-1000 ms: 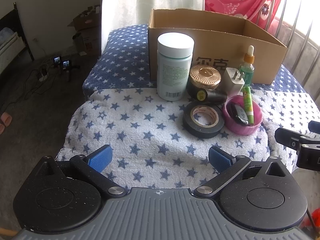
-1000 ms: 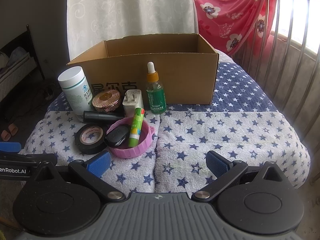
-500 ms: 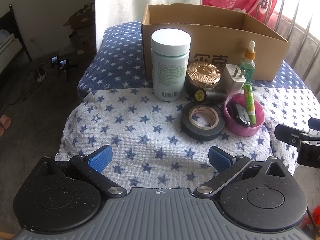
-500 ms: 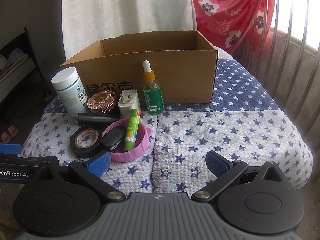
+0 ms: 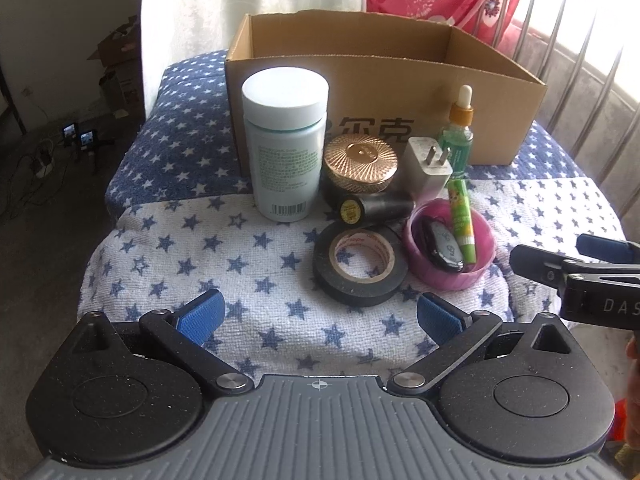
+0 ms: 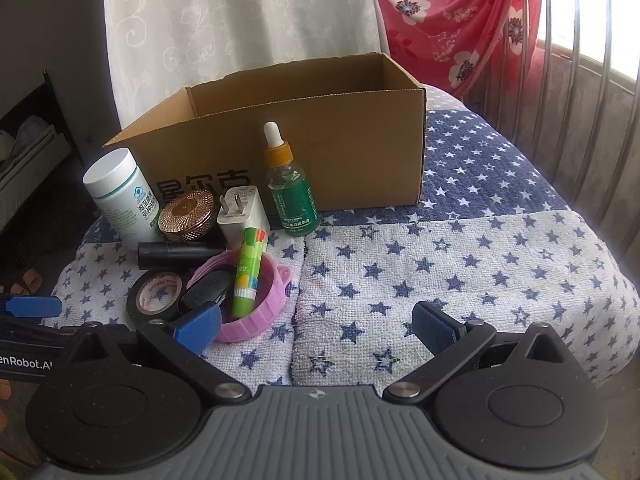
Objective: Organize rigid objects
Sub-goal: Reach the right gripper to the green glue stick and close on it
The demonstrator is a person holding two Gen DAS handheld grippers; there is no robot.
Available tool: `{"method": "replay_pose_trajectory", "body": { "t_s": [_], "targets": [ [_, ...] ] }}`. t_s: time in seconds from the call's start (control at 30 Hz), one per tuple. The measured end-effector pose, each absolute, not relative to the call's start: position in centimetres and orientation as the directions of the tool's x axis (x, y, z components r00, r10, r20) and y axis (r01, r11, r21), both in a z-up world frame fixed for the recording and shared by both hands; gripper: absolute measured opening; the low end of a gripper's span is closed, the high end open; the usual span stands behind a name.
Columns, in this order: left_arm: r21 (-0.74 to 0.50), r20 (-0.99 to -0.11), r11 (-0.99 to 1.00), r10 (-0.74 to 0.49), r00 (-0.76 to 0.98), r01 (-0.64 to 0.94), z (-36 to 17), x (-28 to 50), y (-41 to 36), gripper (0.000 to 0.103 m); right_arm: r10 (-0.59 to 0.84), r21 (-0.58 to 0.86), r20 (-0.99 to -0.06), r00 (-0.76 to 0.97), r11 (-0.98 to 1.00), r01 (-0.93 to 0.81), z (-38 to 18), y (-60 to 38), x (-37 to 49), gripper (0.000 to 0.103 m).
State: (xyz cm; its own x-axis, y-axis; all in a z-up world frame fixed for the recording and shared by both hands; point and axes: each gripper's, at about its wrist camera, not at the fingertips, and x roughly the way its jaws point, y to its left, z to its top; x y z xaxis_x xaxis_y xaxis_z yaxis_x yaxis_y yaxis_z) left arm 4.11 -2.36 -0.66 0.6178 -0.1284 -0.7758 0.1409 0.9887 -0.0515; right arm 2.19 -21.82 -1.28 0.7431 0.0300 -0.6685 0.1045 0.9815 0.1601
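Star-printed towel (image 5: 248, 264) covers a bed before a white curtain (image 6: 240, 40) and a red flowered cloth (image 6: 460, 12); an open cardboard box (image 5: 400, 92) stands at the back, its inside not visible. Clustered just in front of it: a white bottle (image 5: 286, 144), a gold-lidded jar (image 5: 360, 164), a charger (image 5: 426, 168), a green dropper bottle (image 6: 290, 196), a black tube (image 5: 376, 208) lying flat, a tape roll (image 5: 360, 268), and a pink bowl (image 5: 480, 272) holding a key fob (image 5: 442, 246) and a green stick (image 5: 462, 216). Left gripper (image 5: 318, 318) hovers near the tape, jaws spread wide, holding nothing; right gripper (image 6: 316, 326) hovers beside the bowl, equally wide, empty.
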Motion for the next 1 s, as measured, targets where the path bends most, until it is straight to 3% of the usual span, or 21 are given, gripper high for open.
{"method": "replay_pose_trajectory", "body": {
  "t_s": [0.3, 0.53, 0.63, 0.8, 1.0],
  "targets": [
    [-0.168, -0.681, 0.952, -0.301, 0.668, 0.257, 0.2, 4.5, -2.7, 0.103, 0.152, 0.305, -0.574, 0.805, 0.952, 0.038, -1.0, -24.2, 2.6, 0.101],
    [-0.011, -0.666, 0.954, -0.232, 0.709, 0.301, -0.4, 4.1, -4.9, 0.101, 0.3, 0.419, -0.545, 0.783, 0.906, -0.055, -0.7, -24.8, 4.3, 0.08],
    [-0.025, -0.674, 0.951, -0.245, 0.697, 0.31, -0.7, 4.2, -4.9, 0.095, 0.351, 0.456, -0.54, 0.765, 0.886, -0.084, -0.7, -24.6, 4.8, 0.071],
    [-0.02, -0.669, 0.945, -0.254, 0.698, 0.325, -1.0, 4.4, -5.0, 0.085, 0.39, 0.464, -0.543, 0.743, 0.878, -0.121, -0.6, -23.8, 5.2, 0.065],
    [-0.078, -0.654, 0.911, -0.353, 0.67, 0.404, -0.9, 4.4, -5.9, 0.079, 0.377, 0.44, -0.572, 0.728, 0.89, -0.115, -0.9, -23.8, 6.3, 0.044]
  ]
}}
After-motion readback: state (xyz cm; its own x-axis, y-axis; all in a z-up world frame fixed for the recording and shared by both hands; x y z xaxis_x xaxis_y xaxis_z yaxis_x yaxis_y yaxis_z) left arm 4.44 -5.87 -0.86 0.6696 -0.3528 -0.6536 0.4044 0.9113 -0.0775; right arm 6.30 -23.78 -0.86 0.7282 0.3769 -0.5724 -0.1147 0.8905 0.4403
